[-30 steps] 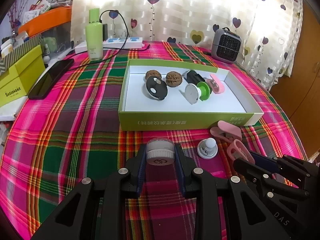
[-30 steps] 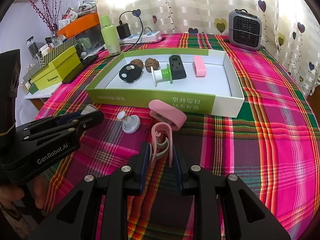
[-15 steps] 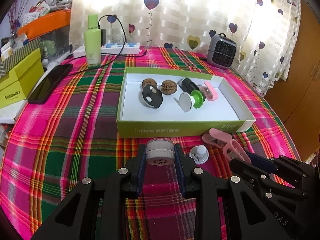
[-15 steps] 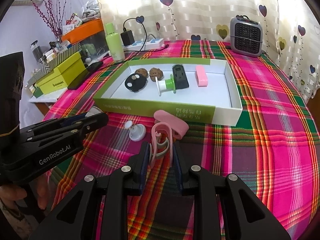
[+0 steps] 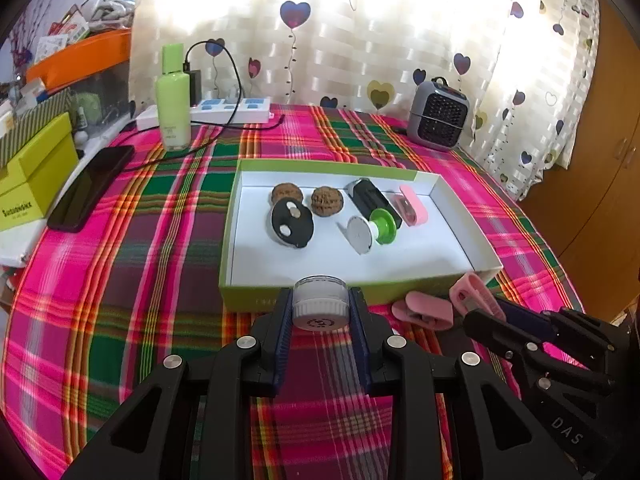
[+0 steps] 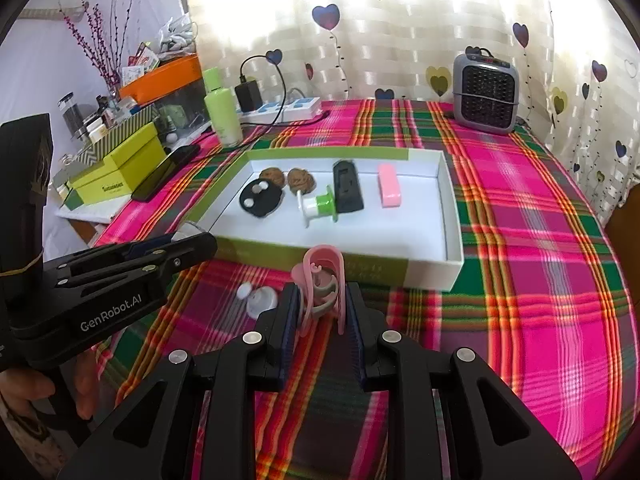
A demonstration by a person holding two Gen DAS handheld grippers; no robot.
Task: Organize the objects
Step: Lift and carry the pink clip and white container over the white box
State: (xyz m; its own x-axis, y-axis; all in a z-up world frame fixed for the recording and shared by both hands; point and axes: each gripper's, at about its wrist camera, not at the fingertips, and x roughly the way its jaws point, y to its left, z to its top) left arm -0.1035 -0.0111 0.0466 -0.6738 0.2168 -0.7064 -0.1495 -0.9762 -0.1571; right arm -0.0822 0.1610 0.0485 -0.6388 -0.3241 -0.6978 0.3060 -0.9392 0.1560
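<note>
My left gripper [image 5: 320,312] is shut on a small clear jar with a white lid [image 5: 319,300], held just in front of the front wall of the green-and-white box [image 5: 420,256]. My right gripper [image 6: 322,304] is shut on a pink clip [image 6: 325,276], which sticks up between its pads near the same wall of the box [image 6: 416,216]. Inside the box lie two walnuts [image 5: 327,201], a black disc [image 5: 291,223], a green-and-white spool [image 5: 374,230], a black block [image 5: 372,198] and a pink case [image 5: 414,204]. The right gripper [image 5: 480,314] shows low right in the left wrist view.
A second pink clip [image 5: 424,310] and a small white knob [image 6: 262,300] lie on the plaid cloth before the box. At the back stand a green bottle [image 5: 173,100], a power strip [image 5: 232,110] and a small grey heater [image 5: 438,120]. A phone [image 5: 90,188] and yellow-green boxes [image 5: 32,176] sit at the left.
Both grippers have come closer to the box's front wall with their loads. The right one has risen a little with the pink clip. The white knob is now hidden in the left view.
</note>
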